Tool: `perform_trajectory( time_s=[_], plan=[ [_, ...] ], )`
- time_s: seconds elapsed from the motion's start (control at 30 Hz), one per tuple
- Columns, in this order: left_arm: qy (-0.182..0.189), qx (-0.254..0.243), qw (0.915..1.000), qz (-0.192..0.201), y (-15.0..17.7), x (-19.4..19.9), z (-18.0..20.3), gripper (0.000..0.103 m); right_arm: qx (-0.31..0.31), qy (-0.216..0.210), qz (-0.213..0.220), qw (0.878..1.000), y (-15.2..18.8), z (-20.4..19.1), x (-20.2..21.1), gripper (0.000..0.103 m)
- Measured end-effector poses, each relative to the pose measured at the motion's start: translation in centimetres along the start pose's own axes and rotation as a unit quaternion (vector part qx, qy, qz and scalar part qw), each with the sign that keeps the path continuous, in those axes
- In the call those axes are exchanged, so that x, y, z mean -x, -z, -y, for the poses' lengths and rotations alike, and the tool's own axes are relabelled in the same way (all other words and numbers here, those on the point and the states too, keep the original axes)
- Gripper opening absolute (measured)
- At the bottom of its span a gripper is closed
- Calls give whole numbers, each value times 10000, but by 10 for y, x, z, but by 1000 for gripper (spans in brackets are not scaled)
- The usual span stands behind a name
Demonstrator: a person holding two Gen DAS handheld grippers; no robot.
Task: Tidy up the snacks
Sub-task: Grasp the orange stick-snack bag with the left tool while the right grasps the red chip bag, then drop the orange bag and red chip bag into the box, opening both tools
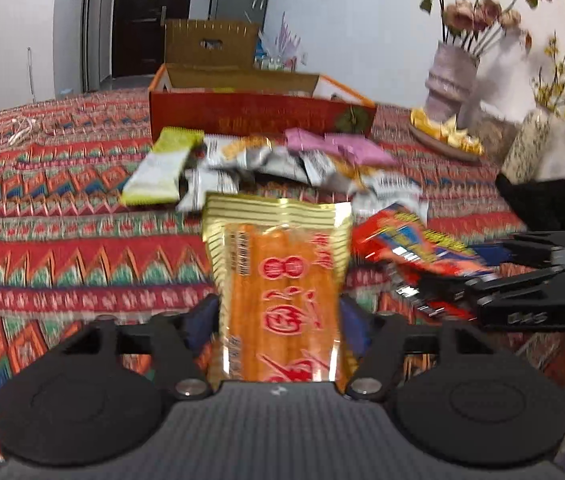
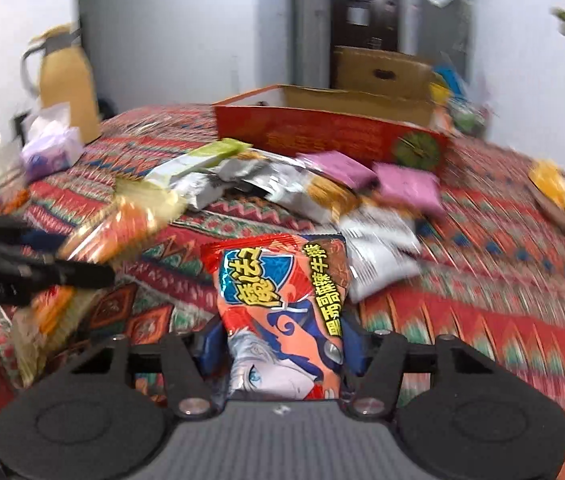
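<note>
Gold-edged packet of orange sausage sticks (image 1: pixel 278 280) is standing up off the patterned cloth, clamped at its lower sides. Red-and-blue cartoon snack packet (image 2: pixel 282 304) is sticking up likewise. Green-white bar (image 1: pixel 162 164), silver packets (image 1: pixel 258 160) and purple packets (image 1: pixel 338 146) are lying heaped before the open red carton (image 1: pixel 258 114).

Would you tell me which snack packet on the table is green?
The long green packet at the pile's left end; its neighbours are silver or pink.
</note>
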State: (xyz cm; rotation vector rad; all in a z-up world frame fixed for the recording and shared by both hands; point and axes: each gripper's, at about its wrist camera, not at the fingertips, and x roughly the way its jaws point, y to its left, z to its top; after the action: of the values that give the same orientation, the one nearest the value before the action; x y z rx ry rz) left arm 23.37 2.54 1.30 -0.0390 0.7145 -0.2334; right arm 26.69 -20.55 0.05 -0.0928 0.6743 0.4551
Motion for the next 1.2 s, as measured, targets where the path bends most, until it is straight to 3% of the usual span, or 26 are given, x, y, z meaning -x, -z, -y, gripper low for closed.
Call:
perform_trajectory(
  time_s=[0.2, 0.27, 0.43, 0.6, 0.67, 0.8, 0.93, 1.1, 1.2],
  plan=[
    [-125, 96, 9999, -29, 14, -3, 4, 75, -390, 163, 14, 9991, 26, 0, 21, 67],
    [-74, 39, 10000, 3, 16, 1, 7, 55, -435, 141, 82, 9989, 29, 2, 22, 67],
    [-3, 32, 10000, 41, 19, 12, 12, 47, -399, 117, 167, 9990, 25, 2, 12, 69],
    [19, 157, 9996, 251, 12, 28, 5, 46, -336, 122, 166, 9992, 16, -6, 7, 56],
    [41, 255, 9990, 378, 2, 33, 0, 46, -399, 113, 197, 9989, 15, -5, 9, 56],
    [131, 425, 9966, 701, -29, 37, -17, 46, -501, 108, 413, 9978, 4, -1, 19, 56],
    [190, 560, 9931, 1016, -80, 26, -37, 46, -592, 51, 716, 9957, -19, 11, 26, 56],
    [113, 519, 9903, 1284, -162, -11, -62, 46, -495, 32, 1126, 9924, -83, 38, 13, 56],
    [-5, 497, 9914, 1208, -212, -49, -75, 46, -507, 86, 1286, 9904, -131, 60, -9, 56]
  ],
)
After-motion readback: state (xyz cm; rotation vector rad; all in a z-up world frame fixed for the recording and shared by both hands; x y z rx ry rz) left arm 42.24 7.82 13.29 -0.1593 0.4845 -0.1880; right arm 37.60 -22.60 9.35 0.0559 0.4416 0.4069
